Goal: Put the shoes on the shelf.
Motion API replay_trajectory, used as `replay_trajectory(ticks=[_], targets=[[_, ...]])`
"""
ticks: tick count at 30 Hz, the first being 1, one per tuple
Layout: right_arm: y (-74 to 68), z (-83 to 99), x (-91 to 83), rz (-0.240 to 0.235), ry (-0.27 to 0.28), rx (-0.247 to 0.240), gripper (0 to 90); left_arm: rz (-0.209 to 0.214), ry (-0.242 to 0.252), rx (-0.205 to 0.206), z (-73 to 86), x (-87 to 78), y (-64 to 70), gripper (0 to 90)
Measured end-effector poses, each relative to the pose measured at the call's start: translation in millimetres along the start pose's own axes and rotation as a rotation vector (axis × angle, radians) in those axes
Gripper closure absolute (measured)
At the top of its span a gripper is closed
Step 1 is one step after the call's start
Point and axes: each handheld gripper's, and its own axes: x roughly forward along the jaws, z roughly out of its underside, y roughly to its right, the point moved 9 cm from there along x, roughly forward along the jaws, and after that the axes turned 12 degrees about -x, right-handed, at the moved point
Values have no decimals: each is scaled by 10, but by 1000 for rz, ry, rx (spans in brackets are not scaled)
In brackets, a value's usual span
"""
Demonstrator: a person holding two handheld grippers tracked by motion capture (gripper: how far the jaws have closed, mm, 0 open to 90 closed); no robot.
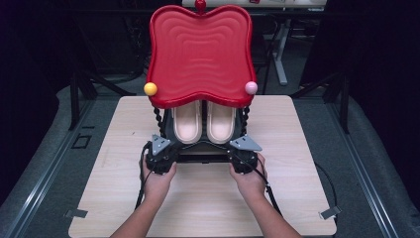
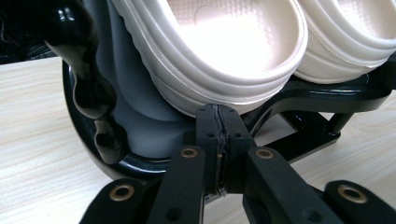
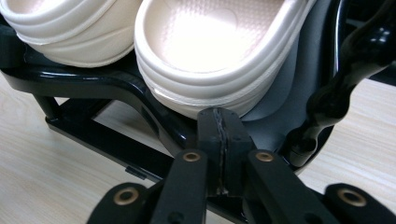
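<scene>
A pair of cream slippers stands heels toward me on the lower shelf of a small black rack (image 1: pixel 200 151): the left slipper (image 1: pixel 186 123) (image 2: pixel 219 46) (image 3: pixel 70 28) and the right slipper (image 1: pixel 221 123) (image 2: pixel 355 42) (image 3: pixel 215 46). My left gripper (image 1: pixel 171 144) (image 2: pixel 219 114) is shut, its tips just under the left slipper's heel rim with nothing seen between the jaws. My right gripper (image 1: pixel 237 144) (image 3: pixel 218 116) is also shut, tips right below the right slipper's heel. Whether the tips touch the heels is unclear.
A red wavy tray (image 1: pixel 200 54) tops the rack and hides the slippers' fronts. A yellow ball (image 1: pixel 150 89) and a pink ball (image 1: pixel 251 88) sit at its front corners. Twisted black posts (image 2: pixel 88 88) (image 3: pixel 345 88) flank the shelf. The rack stands on a light wooden table (image 1: pixel 208 198).
</scene>
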Motion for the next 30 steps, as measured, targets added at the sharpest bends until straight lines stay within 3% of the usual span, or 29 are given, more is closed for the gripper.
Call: replay_trajectory(ticks=[7,12,15,20,23,27,30], targets=[[56,-42,-157,-21,56,53,810,3,58,-21,-121,-165,-28,808],[88,-159,-281,-29,123,94,704,20,114,-36,-253,-256,11,683],[102,-233,-276,-42,151,129,636,42,118,-53,-315,-227,46,602],[55,-285,-151,-72,131,168,613,28,84,-63,-296,-64,45,576],[17,-274,-70,-66,112,154,614,42,88,-63,-303,-36,89,619],[-49,-312,-18,-78,117,152,651,15,80,-31,-312,-17,139,627],[-59,-330,-2,-68,105,145,652,19,78,-33,-313,-14,135,629]])
